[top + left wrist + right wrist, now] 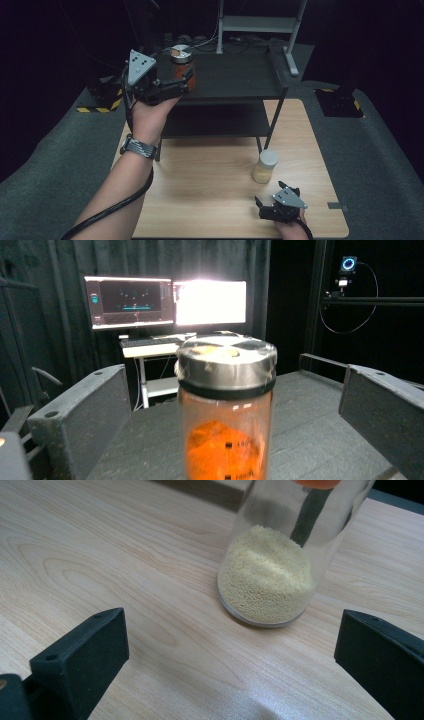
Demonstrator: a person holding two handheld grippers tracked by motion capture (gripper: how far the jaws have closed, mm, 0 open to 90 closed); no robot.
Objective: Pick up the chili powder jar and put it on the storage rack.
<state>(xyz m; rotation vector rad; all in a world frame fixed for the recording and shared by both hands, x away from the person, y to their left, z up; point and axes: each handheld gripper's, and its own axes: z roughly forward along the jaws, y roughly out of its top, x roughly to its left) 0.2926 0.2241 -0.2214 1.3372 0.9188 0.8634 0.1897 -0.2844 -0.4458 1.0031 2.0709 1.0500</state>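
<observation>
You have a clear glass jar of orange-red powder standing upright on the black shelf's top tier, near its left end. Its shiny metal lid is on, and a printed label shows low on the glass.

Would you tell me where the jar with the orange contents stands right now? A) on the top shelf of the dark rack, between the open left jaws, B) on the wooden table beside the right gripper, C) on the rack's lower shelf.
A: the orange jar stands on the rack's top shelf, with the left gripper open around it, jaws clear of the glass.
</observation>
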